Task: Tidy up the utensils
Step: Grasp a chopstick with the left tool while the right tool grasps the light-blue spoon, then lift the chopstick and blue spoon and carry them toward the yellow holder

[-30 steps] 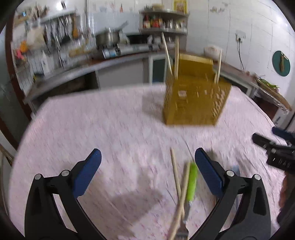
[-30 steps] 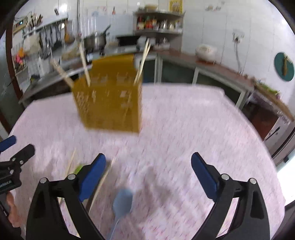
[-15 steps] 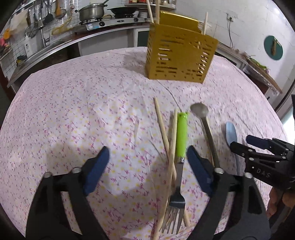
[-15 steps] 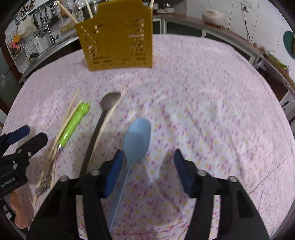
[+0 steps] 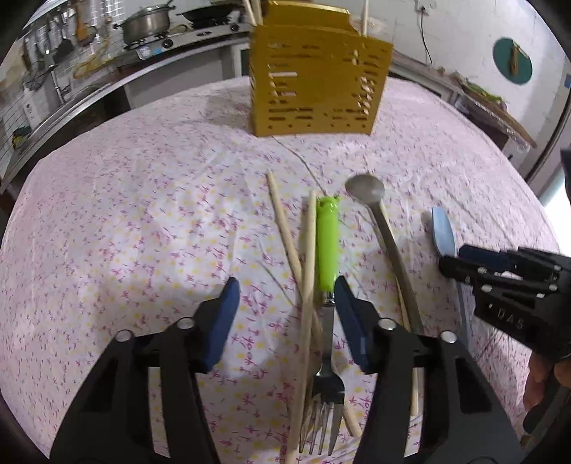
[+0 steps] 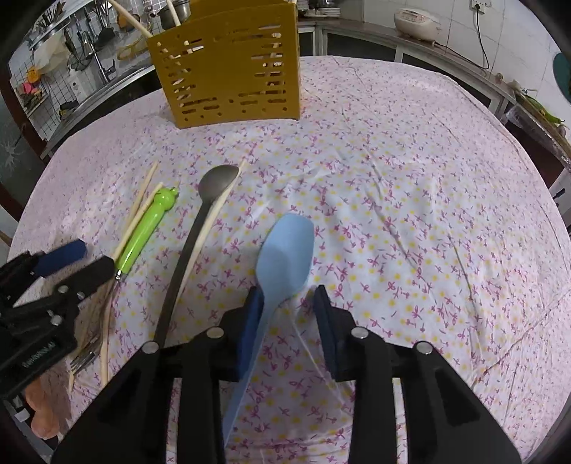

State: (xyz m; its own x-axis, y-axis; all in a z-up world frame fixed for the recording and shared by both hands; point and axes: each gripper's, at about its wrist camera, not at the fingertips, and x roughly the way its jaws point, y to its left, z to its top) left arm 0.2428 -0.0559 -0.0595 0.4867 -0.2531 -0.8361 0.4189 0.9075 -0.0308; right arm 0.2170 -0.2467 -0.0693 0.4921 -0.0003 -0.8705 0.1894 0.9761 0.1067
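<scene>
A yellow slotted utensil holder (image 5: 316, 76) with chopsticks in it stands at the far side of the table; it also shows in the right wrist view (image 6: 228, 67). My left gripper (image 5: 285, 303) is open, low over a green-handled fork (image 5: 326, 246) and loose chopsticks (image 5: 307, 264). A metal spoon (image 5: 385, 228) lies to its right. My right gripper (image 6: 287, 305) is open, its jaws on either side of the neck of a blue spatula (image 6: 285, 257) lying on the cloth. The left gripper (image 6: 53, 285) shows at the left of the right wrist view.
The table has a pink floral cloth (image 6: 410, 178). Kitchen counters with a stove and pots (image 5: 150, 25) run behind it. A rice cooker (image 6: 415, 18) sits on the back counter.
Both grippers have come down and forward towards the utensils. The jaws of both have narrowed, the left around the fork and chopsticks, the right around the blue spatula.
</scene>
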